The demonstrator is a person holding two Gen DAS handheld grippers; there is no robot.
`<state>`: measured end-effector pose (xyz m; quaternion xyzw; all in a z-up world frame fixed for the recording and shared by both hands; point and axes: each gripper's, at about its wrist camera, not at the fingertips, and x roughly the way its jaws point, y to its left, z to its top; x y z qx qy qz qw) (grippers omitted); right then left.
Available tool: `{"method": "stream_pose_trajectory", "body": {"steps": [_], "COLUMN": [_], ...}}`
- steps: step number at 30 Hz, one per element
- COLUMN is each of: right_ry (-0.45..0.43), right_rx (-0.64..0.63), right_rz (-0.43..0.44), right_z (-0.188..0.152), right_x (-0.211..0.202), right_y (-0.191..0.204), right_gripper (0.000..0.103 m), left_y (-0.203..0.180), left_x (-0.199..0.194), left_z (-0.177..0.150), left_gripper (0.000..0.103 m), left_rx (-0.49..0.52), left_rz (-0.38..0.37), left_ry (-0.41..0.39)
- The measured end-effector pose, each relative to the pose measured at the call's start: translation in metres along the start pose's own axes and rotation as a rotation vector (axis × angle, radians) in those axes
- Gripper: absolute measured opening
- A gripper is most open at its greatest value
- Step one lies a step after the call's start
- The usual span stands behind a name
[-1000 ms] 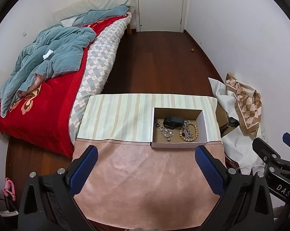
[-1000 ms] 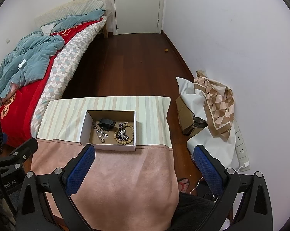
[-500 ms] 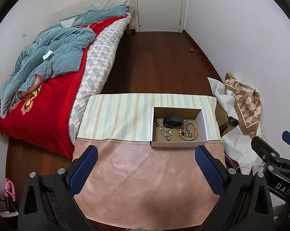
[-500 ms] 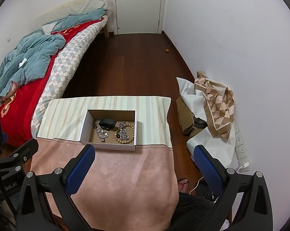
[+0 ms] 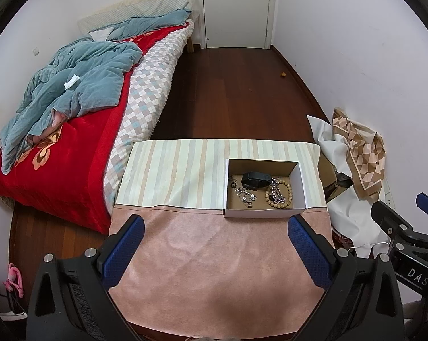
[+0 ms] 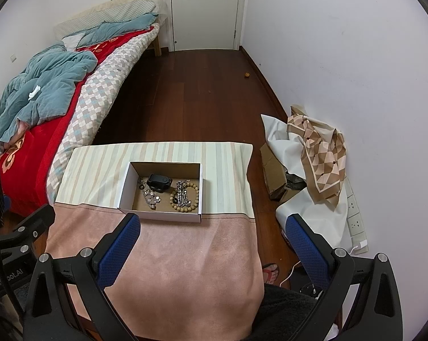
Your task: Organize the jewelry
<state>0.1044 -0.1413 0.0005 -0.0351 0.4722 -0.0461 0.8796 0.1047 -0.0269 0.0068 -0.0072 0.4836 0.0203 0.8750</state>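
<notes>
A: On the far left, what do you see?

B: A bed (image 5: pixel 71 130) with a red cover and a grey-blue quilt (image 5: pixel 77 88) lying crumpled on it. Next to it is dark wood floor (image 5: pixel 236 91), and a white door (image 5: pixel 236 8) at the back.

A: And the left gripper (image 5: pixel 214 244)?

B: Its two blue-padded fingers (image 5: pixel 122 253) are spread wide and hold nothing. It hangs above the near, pink part of the table cloth (image 5: pixel 214 270).

A: Where is the jewelry?

B: In a shallow open cardboard box (image 5: pixel 263 213), which stands on the cloth where the pink part meets the striped part, toward the right side of the table. Inside, from left to right: a small ring (image 5: pixel 233 185), a silver charm bracelet (image 5: pixel 245 194), a black case (image 5: pixel 255 181) at the back, then a silver chain (image 5: pixel 277 191) lying across a wooden bead bracelet (image 5: pixel 280 196).

A: Is any gripper touching the box?

B: No, both are apart from it, on its near side.

A: The right gripper (image 6: pixel 214 244)?

B: Also fully spread, with nothing between the pads (image 6: pixel 307 253). It is over the right edge of the table, one finger above the floor.

A: And further right?

B: A brown box (image 6: pixel 273 170), white fabric (image 6: pixel 313 216) and a patterned scarf (image 6: pixel 319 153) lie against the wall, near wall sockets (image 6: pixel 356 221).
</notes>
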Motion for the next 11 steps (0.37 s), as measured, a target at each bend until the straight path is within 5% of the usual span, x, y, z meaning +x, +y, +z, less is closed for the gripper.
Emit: {"method": "stream_pose_trajectory", "body": {"steps": [11], "right_ry": [0.0], "right_rx": [-0.002], "right_rz": [0.001], "right_z": [-0.0007], "right_x": [-0.0002], "right_y": [0.0005], "right_gripper": [0.103], "left_y": [0.0045], "left_x": [-0.0043], "left_z": [-0.0005], "left_gripper": [0.103], "left_rx": [-0.003], "left_rz": [-0.006], "left_ry": [-0.005]}}
